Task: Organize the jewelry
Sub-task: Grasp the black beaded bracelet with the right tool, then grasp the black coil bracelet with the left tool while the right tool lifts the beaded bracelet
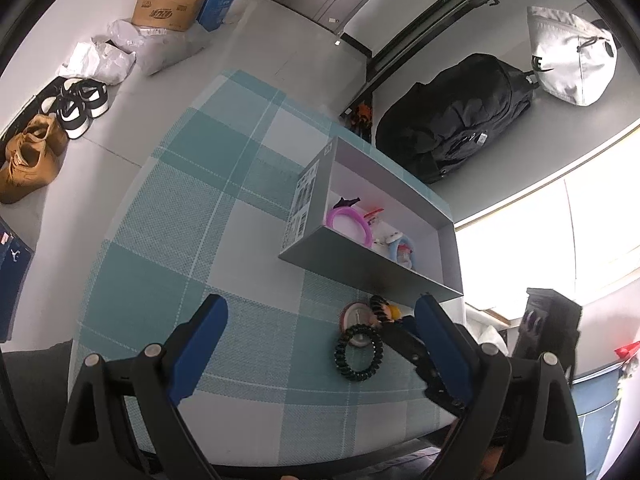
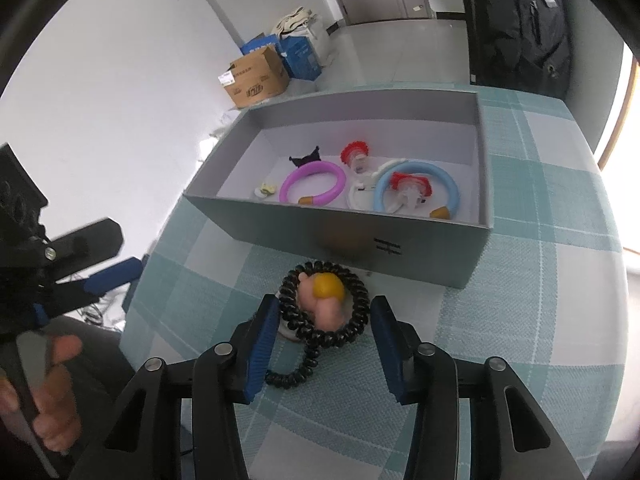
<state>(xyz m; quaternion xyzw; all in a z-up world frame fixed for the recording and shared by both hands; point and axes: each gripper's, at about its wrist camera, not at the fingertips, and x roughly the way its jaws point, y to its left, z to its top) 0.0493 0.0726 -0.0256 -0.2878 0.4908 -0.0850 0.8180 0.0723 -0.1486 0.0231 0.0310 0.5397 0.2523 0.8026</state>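
Note:
A grey open box (image 2: 420, 248) stands on the checked tablecloth (image 2: 540, 280). In it lie a purple ring (image 2: 314, 182), a blue ring (image 2: 418, 188), red-topped clips (image 2: 354, 154) and a black bow clip (image 2: 306, 158). In front of the box a black spiral hair tie (image 2: 324, 308) with a pink and yellow charm (image 2: 326, 298) lies on the cloth. My right gripper (image 2: 324, 336) is open, its fingers on either side of that hair tie. My left gripper (image 1: 320, 332) is open and empty above the cloth. A second black spiral hair tie (image 1: 358, 352) lies to its right, near the box (image 1: 372, 276).
Shoes (image 1: 52, 128), plastic bags and cardboard boxes (image 1: 170, 0) lie on the floor to the left. A black backpack (image 1: 460, 116) and a white bag (image 1: 568, 56) sit beyond the table. The table's edge runs close below both grippers.

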